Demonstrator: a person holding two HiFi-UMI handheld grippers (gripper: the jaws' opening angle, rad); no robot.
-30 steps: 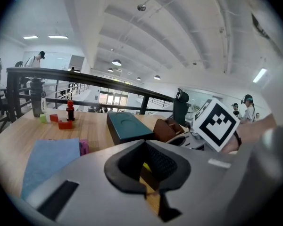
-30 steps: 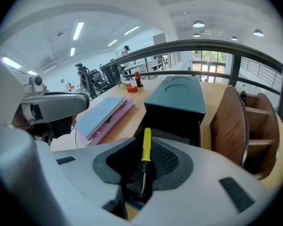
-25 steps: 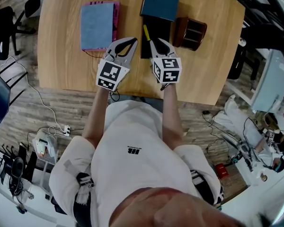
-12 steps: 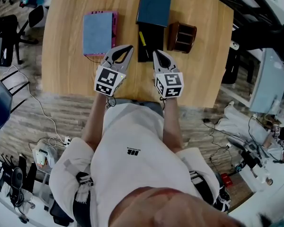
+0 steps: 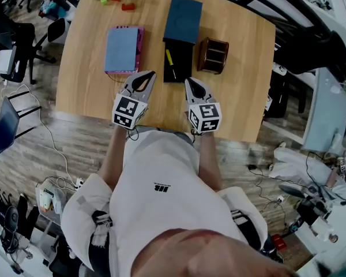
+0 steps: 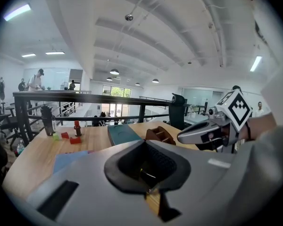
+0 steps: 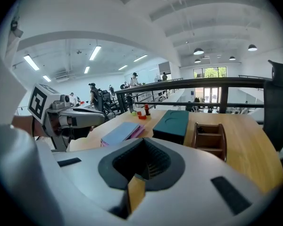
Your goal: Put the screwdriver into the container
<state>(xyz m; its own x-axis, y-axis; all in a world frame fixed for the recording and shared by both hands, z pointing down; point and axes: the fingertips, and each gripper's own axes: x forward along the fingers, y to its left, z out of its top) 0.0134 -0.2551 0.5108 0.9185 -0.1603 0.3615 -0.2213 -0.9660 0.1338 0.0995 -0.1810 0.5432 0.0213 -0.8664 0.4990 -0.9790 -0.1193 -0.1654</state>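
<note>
Pale wooden tabletop (image 5: 242, 97) fills the head view, with grey plank flooring around it. On it, a shallow black rectangular container (image 5: 181, 73) stands open, and the slim yellow-handled screwdriver (image 5: 169, 59) lies lengthwise inside it, at its left side. That is where the task wants it, so I judge nothing is left to do. Touching the container's far end sits a dark teal rectangular box (image 5: 183, 19). Just to the container's right is a brown wooden desk organiser (image 5: 213, 55) with open shelves, and to its left a matte blue notebook (image 5: 121, 48) lies on a pink one. The left gripper (image 5: 145, 77) and the right gripper (image 5: 191, 84), both smooth grey plastic, hover near the table's front edge, short of the container.

From the left gripper view, the ribbed black pads are drawn together with only a thin slit of wood showing between them. They clasp nothing, and the organiser and teal box lie beyond.

From the right gripper view, the pads are likewise pressed together and empty. The teal box shows a round embossed top, and the organiser's curved side walls look polished.
</note>
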